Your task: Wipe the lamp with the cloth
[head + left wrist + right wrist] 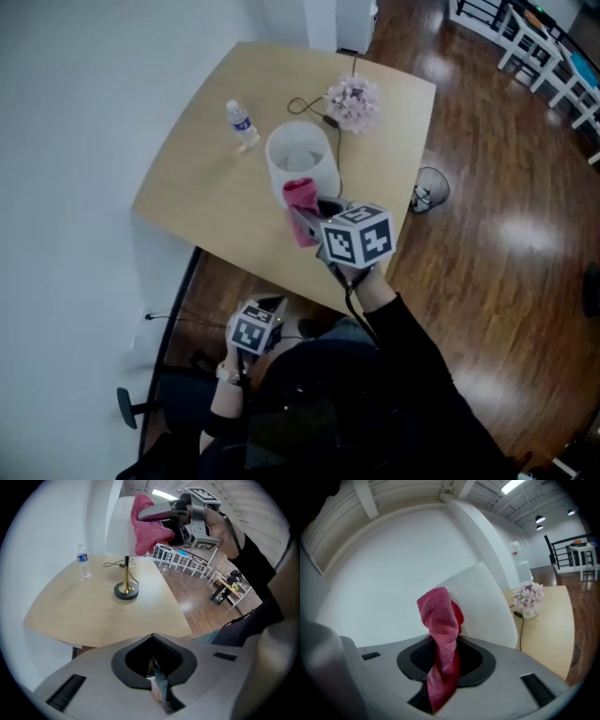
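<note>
Centre frame: right tool [307, 223] tight on pink cloth [300, 195] by the lamp shade [298, 155]; left tool [157, 679] closed, empty, lower left.

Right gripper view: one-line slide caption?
Right gripper shut on a pink textured cloth, held before the white tapered lamp shade.

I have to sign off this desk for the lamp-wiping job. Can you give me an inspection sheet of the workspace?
Surface: tan table, curved near edge.
Job's things: lamp upright, white shade; pink cloth raised at the shade's side, contact uncertain.
Clutter: water bottle upright; flowers behind the lamp.
Grippers: right gripper shut on the cloth; left gripper shut, holding nothing, low off the table's near edge.
Cables: black cable on the table by the lamp's base.
Surroundings: wood floor, white wall, wire bin beside the table, white chairs beyond.
</note>
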{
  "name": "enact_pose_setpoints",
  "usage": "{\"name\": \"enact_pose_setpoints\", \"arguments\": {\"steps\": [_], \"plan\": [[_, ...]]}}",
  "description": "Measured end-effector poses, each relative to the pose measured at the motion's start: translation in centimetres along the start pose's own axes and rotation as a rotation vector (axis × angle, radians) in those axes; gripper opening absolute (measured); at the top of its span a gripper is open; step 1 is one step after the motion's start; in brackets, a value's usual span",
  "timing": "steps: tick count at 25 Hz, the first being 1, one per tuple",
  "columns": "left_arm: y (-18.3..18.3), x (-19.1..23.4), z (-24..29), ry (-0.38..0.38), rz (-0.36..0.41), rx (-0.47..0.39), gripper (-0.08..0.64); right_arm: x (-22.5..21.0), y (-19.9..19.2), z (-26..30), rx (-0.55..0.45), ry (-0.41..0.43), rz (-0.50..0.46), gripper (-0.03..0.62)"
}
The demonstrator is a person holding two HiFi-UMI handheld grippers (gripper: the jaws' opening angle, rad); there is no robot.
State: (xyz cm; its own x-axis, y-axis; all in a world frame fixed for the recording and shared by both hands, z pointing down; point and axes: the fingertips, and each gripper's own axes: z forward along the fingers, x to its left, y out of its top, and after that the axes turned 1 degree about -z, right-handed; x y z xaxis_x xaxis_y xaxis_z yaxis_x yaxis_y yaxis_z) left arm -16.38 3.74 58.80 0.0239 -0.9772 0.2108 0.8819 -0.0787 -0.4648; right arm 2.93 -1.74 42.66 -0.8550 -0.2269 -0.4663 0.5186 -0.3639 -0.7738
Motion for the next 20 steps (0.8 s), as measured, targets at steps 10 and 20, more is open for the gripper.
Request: {"name": "enact_pose_setpoints", "arguments": {"steps": [10, 20], "plan": [[-0.1, 3.4, 2.7, -0.027, 0.000, 0.085, 0.003, -5.1, -9.8, 3.2, 0.119, -0.035, 0.210, 0.100], [3.7, 12.1, 3.0, -0.226, 0.355, 0.087, 0.003, -7.9, -15.7, 4.2, 0.082, -0.416, 0.417, 0.101]]}}
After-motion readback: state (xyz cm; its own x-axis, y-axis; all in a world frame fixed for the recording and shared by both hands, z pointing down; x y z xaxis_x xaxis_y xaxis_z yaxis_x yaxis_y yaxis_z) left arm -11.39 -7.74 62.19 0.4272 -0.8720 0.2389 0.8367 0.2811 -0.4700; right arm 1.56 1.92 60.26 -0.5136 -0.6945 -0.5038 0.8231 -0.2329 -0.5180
